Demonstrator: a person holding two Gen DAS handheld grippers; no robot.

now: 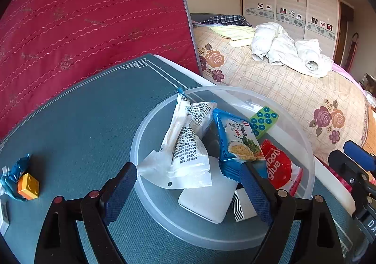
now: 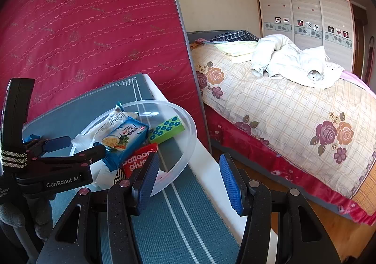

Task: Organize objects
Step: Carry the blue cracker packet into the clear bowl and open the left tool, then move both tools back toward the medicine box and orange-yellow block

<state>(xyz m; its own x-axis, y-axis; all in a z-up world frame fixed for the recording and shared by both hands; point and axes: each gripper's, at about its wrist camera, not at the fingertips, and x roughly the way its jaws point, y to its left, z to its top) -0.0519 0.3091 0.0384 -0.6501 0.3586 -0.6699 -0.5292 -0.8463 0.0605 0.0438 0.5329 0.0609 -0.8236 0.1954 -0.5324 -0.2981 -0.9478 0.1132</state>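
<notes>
Clear plastic makes the big round bowl (image 1: 303, 137) on the blue-green mat (image 1: 82, 111), and everything here is told from that bowl. Far to its left on the mat sit a crumpled blue wrapper (image 1: 14, 170) and a small orange block (image 1: 28, 187), touching each other. Inside the bowl, on its left side, lies a white packet with black print (image 1: 188, 146). Next to it, in the middle, lies a blue cracker packet (image 1: 237, 139). A green block with blue dots (image 1: 264, 120) leans at the far side of the bowl. A red packet of balloon glue (image 1: 279, 167) lies at the right side. A plain white pad (image 1: 209, 202) rests at the near side, under the packets.

The left gripper (image 1: 190, 193) hangs over the near rim of the bowl with its fingers spread wide. Its right finger (image 1: 256, 191) lies against the blue cracker packet, but it holds nothing. The right gripper (image 2: 190, 184) is just right of the bowl, half open and empty, over the mat's white edge.
</notes>
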